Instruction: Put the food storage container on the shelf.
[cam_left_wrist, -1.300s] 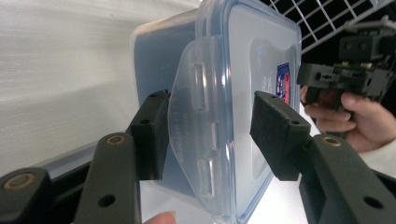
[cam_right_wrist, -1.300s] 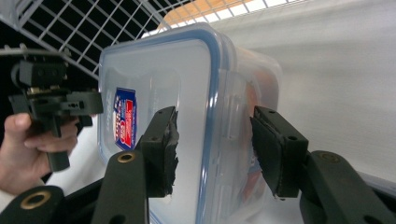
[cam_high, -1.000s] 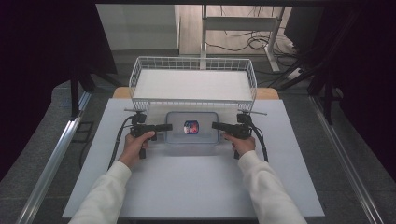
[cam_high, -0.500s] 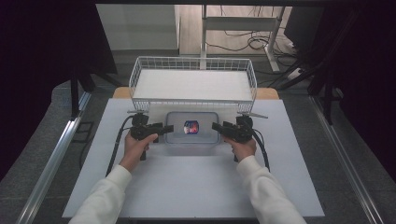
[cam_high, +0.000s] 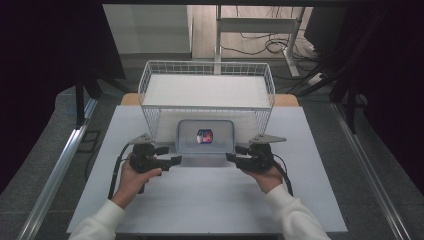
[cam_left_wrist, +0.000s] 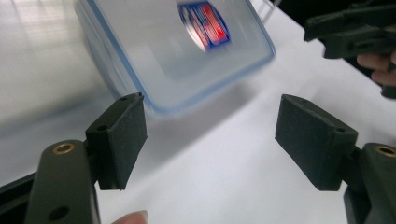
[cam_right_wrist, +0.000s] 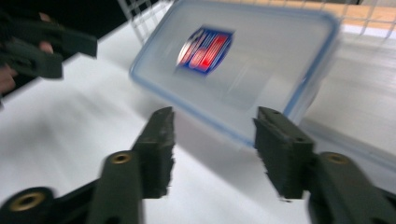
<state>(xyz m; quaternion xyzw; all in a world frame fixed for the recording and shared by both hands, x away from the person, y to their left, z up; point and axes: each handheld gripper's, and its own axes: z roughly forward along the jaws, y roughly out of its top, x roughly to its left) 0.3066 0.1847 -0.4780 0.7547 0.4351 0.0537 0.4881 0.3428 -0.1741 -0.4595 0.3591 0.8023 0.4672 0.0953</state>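
container sits between your two open grippers

container (cam_high: 205, 136) is the clear, blue-rimmed plastic box with a red and blue label (cam_high: 204, 136) on its lid, and it lies flat on the white table (cam_high: 200, 205) just ahead of your fingertips.

nearest you, your left hand (cam_high: 131, 181) and right hand (cam_high: 265, 176) come up from the bottom edge in white sleeves, each wrapped around a gripper. your left gripper (cam_high: 172, 155) points inward toward the box's near left corner, and its jaws stand wide apart with nothing between the pads (cam_left_wrist: 122, 135). in the left gripper view the box's rounded corner (cam_left_wrist: 159, 105) lies just beyond the left pad and a fingertip (cam_left_wrist: 130, 217) shows at the bottom edge; the view is too blurred to tell whether pad and box touch. your right gripper (cam_high: 232, 154) mirrors it at the near right corner, jaws also parted and holding nothing. in the right gripper view the box's near edge (cam_right_wrist: 224, 128) runs across just past the gap between the pads (cam_right_wrist: 161, 140), again blurred.

from each gripper view the other gripper shows beyond the box, well apart from it.

past the container, touching or nearly touching its far side, stands a white wire basket (cam_high: 150, 87) with a pale flat floor. farther off are a table leg frame (cam_high: 260, 25) and loose cables (cam_high: 252, 42) on the floor.
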